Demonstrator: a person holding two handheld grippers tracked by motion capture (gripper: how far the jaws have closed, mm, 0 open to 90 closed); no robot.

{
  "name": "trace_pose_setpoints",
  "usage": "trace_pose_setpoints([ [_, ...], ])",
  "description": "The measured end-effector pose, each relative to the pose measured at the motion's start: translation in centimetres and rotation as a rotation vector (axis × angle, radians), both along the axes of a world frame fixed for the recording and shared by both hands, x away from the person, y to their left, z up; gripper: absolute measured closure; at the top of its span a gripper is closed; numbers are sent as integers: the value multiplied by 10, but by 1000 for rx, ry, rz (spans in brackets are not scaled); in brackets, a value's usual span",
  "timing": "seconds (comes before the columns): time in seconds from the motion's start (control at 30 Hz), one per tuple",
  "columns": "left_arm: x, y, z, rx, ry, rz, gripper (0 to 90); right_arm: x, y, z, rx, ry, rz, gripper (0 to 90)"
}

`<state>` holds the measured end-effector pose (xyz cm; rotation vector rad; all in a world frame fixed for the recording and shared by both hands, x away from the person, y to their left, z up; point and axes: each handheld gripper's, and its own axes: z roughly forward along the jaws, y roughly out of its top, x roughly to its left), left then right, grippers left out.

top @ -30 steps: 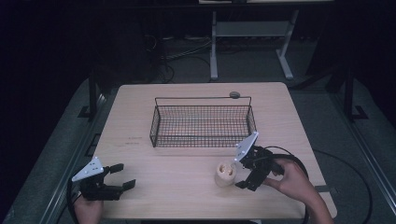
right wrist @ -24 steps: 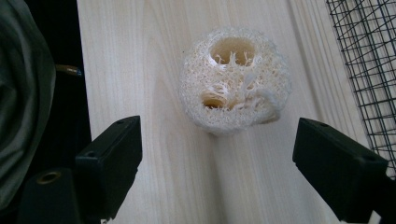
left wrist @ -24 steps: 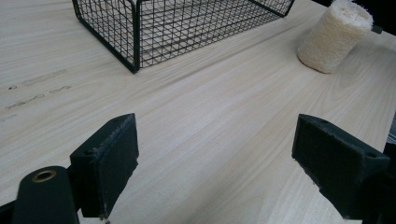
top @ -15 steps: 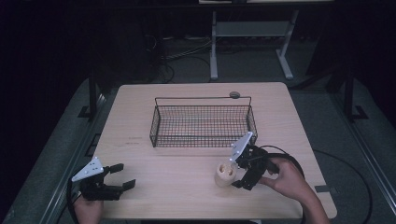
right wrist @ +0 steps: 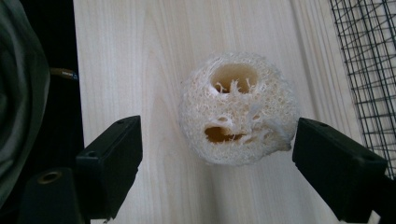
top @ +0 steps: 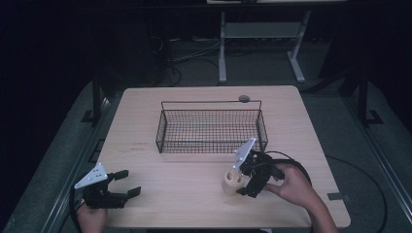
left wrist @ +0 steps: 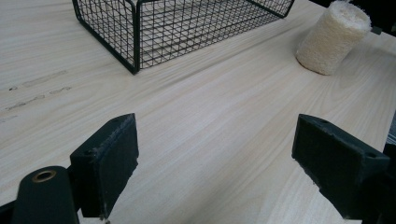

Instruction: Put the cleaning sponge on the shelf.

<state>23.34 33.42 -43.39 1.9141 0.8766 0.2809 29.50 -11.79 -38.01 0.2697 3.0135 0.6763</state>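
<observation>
Jaws of right gripper (right wrist: 217,154) wide apart around loofah (right wrist: 239,108), untouched; left gripper (left wrist: 217,158) likewise agape.

High view dim, surroundings black — table (top: 194,204) evenly lit; gripper views bright, sharp, soft shadows.

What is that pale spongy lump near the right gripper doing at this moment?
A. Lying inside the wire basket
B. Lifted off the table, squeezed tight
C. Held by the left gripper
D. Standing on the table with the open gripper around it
D: the loofah piece stands on the table outside the wire basket, and the right gripper has its jaws spread on either side without pressing it.
</observation>
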Motion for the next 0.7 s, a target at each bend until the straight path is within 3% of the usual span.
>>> trace_pose_setpoints([
  [0.43,0,0,0,0,-3,-1,134,4,9,-3,-9,-5,1,157],
  [0.7,0,1,0,-6,-2,3,134,6,19,-9,-39,-12,10,161],
])
